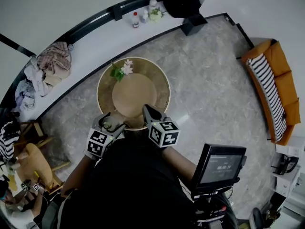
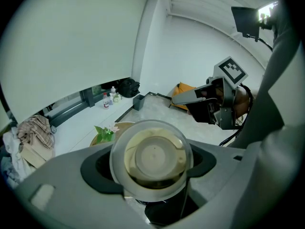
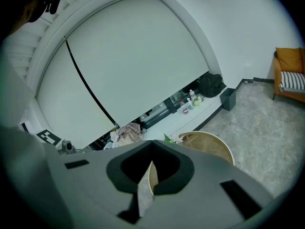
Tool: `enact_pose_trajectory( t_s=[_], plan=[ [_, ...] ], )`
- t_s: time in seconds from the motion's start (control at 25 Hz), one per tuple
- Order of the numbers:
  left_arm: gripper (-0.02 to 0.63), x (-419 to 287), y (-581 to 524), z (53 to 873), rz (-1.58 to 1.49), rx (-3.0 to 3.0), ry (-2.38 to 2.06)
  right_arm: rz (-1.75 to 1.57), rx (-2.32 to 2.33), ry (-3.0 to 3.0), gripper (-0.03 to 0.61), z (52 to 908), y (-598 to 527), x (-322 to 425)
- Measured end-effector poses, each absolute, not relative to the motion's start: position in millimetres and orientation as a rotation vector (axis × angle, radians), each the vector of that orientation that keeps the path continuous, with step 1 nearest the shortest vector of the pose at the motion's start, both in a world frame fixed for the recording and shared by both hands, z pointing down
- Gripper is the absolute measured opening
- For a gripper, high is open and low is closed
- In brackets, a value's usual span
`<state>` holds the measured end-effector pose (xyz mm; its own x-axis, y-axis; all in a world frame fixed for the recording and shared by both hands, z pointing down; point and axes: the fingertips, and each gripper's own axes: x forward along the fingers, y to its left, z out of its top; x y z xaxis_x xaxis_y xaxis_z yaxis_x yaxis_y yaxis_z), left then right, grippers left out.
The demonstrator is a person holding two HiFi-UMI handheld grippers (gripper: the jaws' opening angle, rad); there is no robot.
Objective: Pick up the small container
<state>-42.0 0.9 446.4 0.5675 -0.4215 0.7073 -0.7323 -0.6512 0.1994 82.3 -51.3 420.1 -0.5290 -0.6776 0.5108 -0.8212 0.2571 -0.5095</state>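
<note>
The small container (image 2: 153, 157), a round clear tub with a pale yellowish inside, faces the camera in the left gripper view. My left gripper (image 2: 152, 168) is shut on it, a jaw on each side. In the head view the same container (image 1: 111, 124) sits in the left gripper (image 1: 112, 122), close to my body at the near rim of the round table (image 1: 136, 95). My right gripper (image 3: 150, 173) is shut on a thin flat piece (image 3: 145, 192), seen edge-on, pale with a tan rim. The right gripper (image 1: 149, 112) is held beside the left one.
Green and white flowers (image 1: 121, 70) lie on the table's far left. A white ledge holds bottles (image 1: 136, 19) and a heap of clothes (image 1: 52, 58). A dark bin (image 1: 193, 24), an orange sofa (image 1: 279, 80), a monitor (image 1: 221, 165) and a wooden chair (image 1: 33, 161) stand around.
</note>
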Motion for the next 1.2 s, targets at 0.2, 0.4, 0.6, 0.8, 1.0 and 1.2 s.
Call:
enact_pose_trajectory(
  t_s=[0.2,0.4,0.6,0.8,1.0,1.2],
  plan=[
    [0.341,-41,6,450,0.874,2.314,-0.908,1.138,1.442,-2.320,-0.005,418,-48,89],
    [0.341,-42,0,454,0.874,2.312,-0.896,1.145,1.453,-2.309,-0.005,422,-54,89],
    [0.341,-38,7,461,0.874,2.301,-0.896,1.163,1.445,-2.296,-0.005,430,-44,92],
    [0.341,-38,11,464,0.883,2.292,-0.891,1.160,1.433,-2.288,-0.005,434,-37,92],
    [0.341,-38,13,467,0.882,2.282,-0.891,1.145,1.418,-2.292,-0.005,434,-34,91],
    [0.341,-37,13,466,0.878,2.283,-0.890,1.135,1.416,-2.296,-0.005,433,-33,90]
  ],
)
